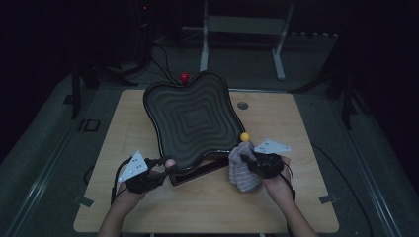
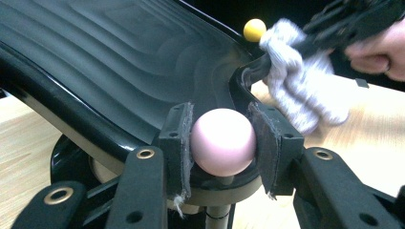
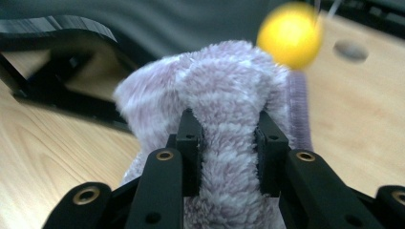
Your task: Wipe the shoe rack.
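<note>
Right gripper view: jaws clamped on the cloth (image 3: 229, 143), just beside the tray (image 1: 190, 121) edge; left gripper (image 2: 222, 143) jaws clamp the tray's pink knob (image 2: 222, 141).

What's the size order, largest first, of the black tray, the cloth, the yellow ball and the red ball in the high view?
1. Black tray
2. Cloth
3. Yellow ball and red ball: they look alike, and the red one is farther away, so I won't rank them.
</note>
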`<state>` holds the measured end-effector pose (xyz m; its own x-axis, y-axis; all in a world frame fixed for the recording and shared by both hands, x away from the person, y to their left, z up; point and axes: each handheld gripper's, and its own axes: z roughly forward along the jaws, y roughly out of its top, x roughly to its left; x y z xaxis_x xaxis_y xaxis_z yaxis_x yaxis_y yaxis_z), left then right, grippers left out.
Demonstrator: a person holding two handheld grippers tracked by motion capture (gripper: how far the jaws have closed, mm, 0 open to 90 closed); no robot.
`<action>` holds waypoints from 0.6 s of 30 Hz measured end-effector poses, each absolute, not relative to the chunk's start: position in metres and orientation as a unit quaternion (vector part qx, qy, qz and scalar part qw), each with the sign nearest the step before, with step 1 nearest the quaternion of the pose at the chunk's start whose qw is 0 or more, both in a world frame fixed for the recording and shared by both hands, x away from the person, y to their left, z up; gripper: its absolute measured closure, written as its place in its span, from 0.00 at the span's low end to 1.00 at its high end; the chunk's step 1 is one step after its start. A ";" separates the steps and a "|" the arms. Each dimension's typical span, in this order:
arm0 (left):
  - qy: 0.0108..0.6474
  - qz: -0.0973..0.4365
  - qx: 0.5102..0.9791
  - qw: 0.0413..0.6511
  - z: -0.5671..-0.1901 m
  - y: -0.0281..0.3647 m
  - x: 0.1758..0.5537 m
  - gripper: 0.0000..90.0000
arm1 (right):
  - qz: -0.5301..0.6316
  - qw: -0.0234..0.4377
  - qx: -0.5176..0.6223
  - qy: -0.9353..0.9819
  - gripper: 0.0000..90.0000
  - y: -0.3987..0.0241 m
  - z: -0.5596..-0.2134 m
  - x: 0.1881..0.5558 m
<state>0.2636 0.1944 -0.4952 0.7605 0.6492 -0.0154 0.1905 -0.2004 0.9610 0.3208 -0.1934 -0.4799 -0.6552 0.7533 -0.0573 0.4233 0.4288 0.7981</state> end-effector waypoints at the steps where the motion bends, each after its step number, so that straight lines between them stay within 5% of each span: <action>1: 0.281 0.203 0.749 0.565 -0.495 0.194 0.264 0.67 | 0.394 0.203 0.363 0.820 0.77 -0.194 -0.484 0.322; 9: 0.281 0.200 0.749 0.565 -0.494 0.194 0.264 0.67 | 0.419 0.204 0.359 0.809 0.77 -0.190 -0.464 0.313; 18: 0.280 0.195 0.751 0.565 -0.494 0.195 0.265 0.67 | 0.395 0.194 0.373 0.817 0.77 -0.183 -0.481 0.317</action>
<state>0.2651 0.1946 -0.4940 0.7666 0.6417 -0.0226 0.2001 -0.2052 0.9580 0.3166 -0.1833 -0.4812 -0.6466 0.7625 -0.0215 0.4564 0.4094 0.7900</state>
